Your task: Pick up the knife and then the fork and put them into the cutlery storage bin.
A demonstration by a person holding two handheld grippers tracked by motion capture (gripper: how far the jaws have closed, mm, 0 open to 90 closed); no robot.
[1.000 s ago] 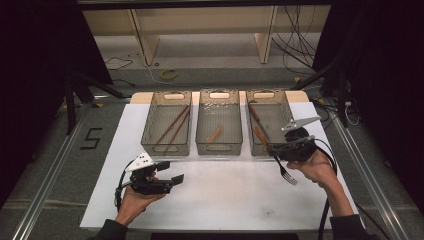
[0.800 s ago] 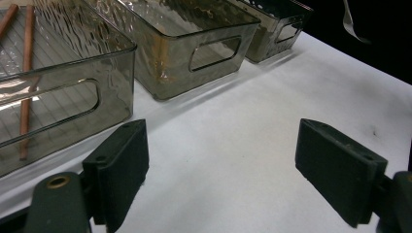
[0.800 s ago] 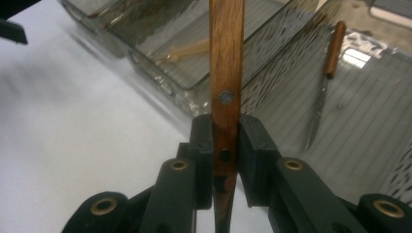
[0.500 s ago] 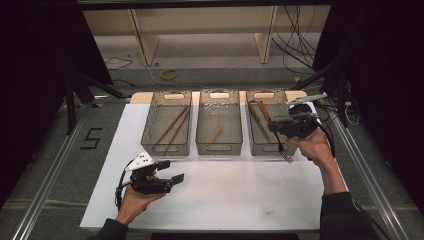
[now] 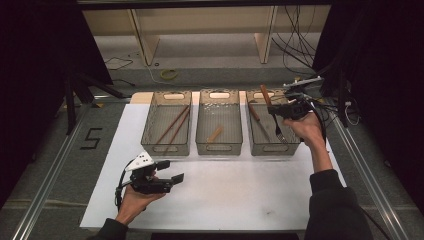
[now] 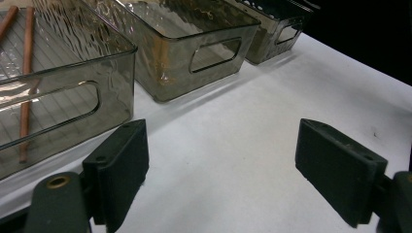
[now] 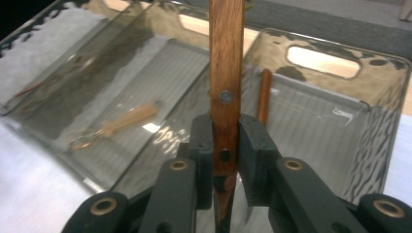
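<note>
A fork with a wooden handle point(image 7: 226, 73) stands between the pads of my right gripper point(image 7: 225, 141), which is shut on it. In the high view the fork point(image 5: 279, 131) hangs tines-down over the right bin point(image 5: 296, 142), with the right gripper point(image 5: 280, 111) just above the bin's rim. A second wooden-handled utensil point(image 5: 255, 113) lies in that bin. My left gripper point(image 5: 171, 171) rests open over the white sheet point(image 5: 240, 190) at the front left, with nothing between its jaws point(image 6: 233, 160).
Three clear bins stand in a row at the sheet's far edge. The left bin point(image 5: 150, 135) holds brown chopsticks point(image 5: 172, 125), and the middle bin point(image 5: 218, 147) holds a small wooden-handled piece point(image 5: 215, 134). Cables trail at the back right.
My right gripper has carried the fork up and away from the sheet in front of the right bin to over that bin. The left gripper has stayed put.
</note>
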